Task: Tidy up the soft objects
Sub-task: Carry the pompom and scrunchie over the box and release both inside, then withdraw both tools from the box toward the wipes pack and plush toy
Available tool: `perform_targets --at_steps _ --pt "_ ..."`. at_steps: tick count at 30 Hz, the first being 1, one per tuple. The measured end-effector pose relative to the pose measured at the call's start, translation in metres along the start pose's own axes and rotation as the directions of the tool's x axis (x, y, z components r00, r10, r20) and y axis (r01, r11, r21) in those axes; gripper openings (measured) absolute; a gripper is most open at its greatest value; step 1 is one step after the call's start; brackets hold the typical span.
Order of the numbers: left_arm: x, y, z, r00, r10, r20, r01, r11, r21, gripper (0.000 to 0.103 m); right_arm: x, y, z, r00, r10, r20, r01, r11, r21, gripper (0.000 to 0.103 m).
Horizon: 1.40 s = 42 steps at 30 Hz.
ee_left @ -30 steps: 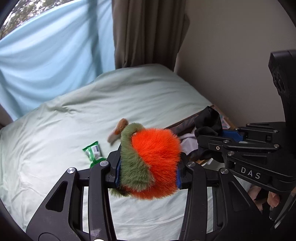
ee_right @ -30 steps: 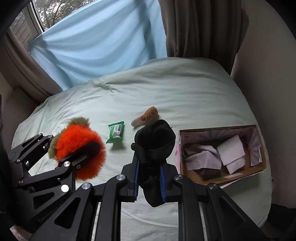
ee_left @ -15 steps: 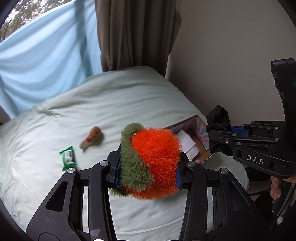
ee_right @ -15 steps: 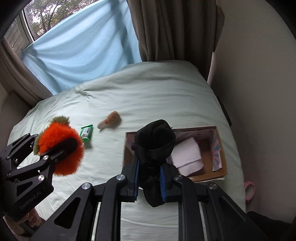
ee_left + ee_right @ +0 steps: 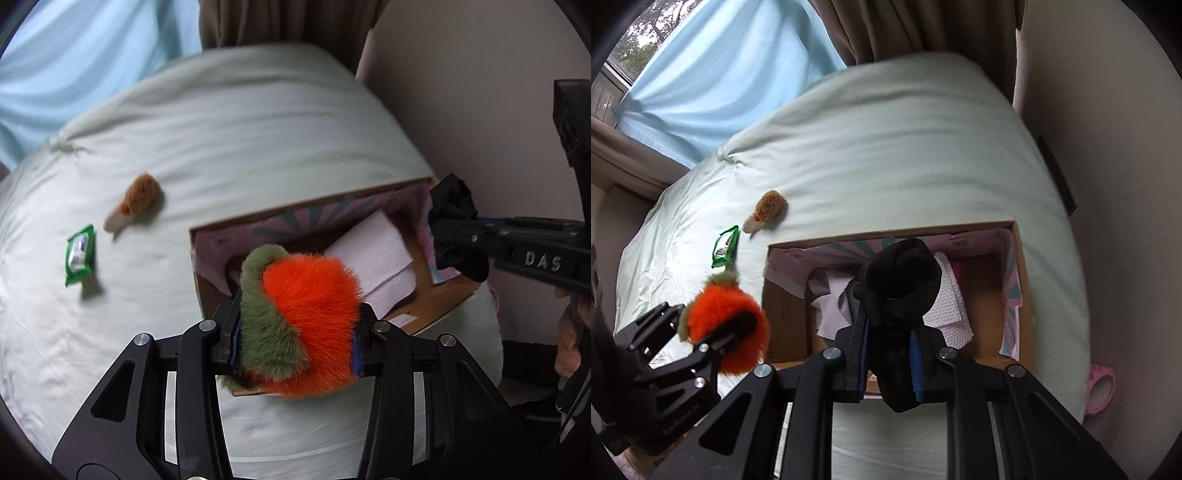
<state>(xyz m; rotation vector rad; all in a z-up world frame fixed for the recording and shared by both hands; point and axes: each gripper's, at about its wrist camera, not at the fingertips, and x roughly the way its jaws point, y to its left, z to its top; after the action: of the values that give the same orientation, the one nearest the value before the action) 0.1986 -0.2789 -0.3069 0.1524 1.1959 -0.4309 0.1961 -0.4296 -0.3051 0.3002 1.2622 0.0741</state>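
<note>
My left gripper is shut on a fluffy orange and green plush, held above the near left corner of an open cardboard box. My right gripper is shut on a black fabric bundle, held over the box. The box holds white and pink cloths. In the right wrist view the plush hangs left of the box. In the left wrist view the black bundle is over the box's right end.
The box lies on a pale green bed. A small brown plush and a green packet lie on the sheet left of the box. A wall is to the right, curtains behind, a pink object on the floor.
Both grippers have moved right and forward toward the box with their loads. The box now lies right under them; the brown plush and green packet have shifted left in view.
</note>
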Motion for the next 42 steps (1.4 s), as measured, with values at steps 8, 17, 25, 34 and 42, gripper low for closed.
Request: perform_targets --at_steps 8,17,25,34,42 --pt "0.073 0.009 -0.009 0.988 0.028 -0.154 -0.037 0.998 -0.056 0.038 0.056 -0.010 0.006 0.994 0.055 -0.091 -0.058 0.998 -0.024 0.017" --pt "0.071 -0.003 -0.007 0.991 0.065 -0.120 -0.061 0.998 0.032 0.103 0.077 -0.005 0.017 0.991 0.106 -0.077 -0.111 0.992 -0.061 0.102" --pt "0.062 0.004 -0.005 0.991 0.059 -0.122 -0.059 0.998 0.002 0.103 0.074 -0.004 0.015 0.995 0.070 -0.065 -0.075 0.994 -0.081 0.102" --pt "0.031 0.002 -0.002 0.998 0.039 -0.056 -0.038 0.999 0.022 0.103 0.040 0.007 0.012 0.999 0.043 -0.005 -0.043 0.995 -0.093 0.102" --pt "-0.028 0.019 -0.008 0.999 0.037 0.031 -0.036 0.999 -0.018 0.103 -0.007 0.035 0.006 0.998 0.025 0.057 -0.018 0.994 -0.109 0.102"
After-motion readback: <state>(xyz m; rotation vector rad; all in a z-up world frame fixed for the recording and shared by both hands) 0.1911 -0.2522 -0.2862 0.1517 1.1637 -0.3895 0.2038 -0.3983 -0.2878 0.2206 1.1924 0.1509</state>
